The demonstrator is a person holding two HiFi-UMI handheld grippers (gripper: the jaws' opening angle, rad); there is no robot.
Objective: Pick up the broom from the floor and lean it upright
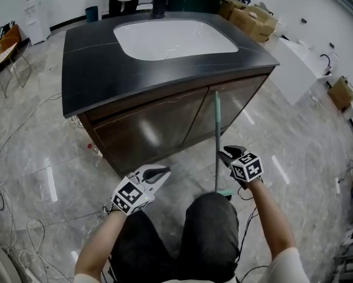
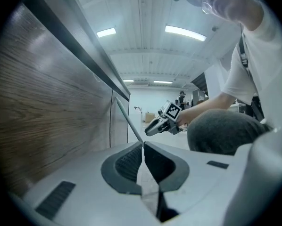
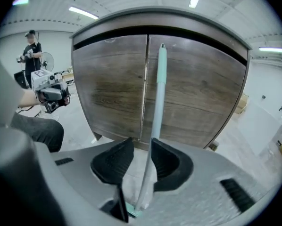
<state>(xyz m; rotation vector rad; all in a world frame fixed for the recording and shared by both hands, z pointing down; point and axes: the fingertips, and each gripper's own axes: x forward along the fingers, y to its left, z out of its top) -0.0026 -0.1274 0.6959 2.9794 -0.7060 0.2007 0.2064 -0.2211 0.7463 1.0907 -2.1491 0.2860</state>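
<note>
The broom stands nearly upright, its pale teal handle (image 1: 216, 140) leaning against the brown cabinet door (image 1: 164, 119) just under the black counter's edge. Its teal head (image 1: 225, 192) rests on the floor by my knee. My right gripper (image 1: 228, 155) is open around the handle's lower part. In the right gripper view the handle (image 3: 157, 93) passes between the pads, close to the right one, with a gap on the left. My left gripper (image 1: 162, 173) is shut and holds nothing, left of the broom. In the left gripper view its tips (image 2: 143, 147) meet in front of the handle (image 2: 129, 121).
The cabinet carries a black counter (image 1: 88, 58) with a white basin (image 1: 170, 37). Cables (image 1: 17, 229) trail over the marble floor at the left. Cardboard boxes (image 1: 250, 19) stand at the back right, a chair (image 1: 5, 52) at the far left. A person (image 3: 31, 51) stands far off.
</note>
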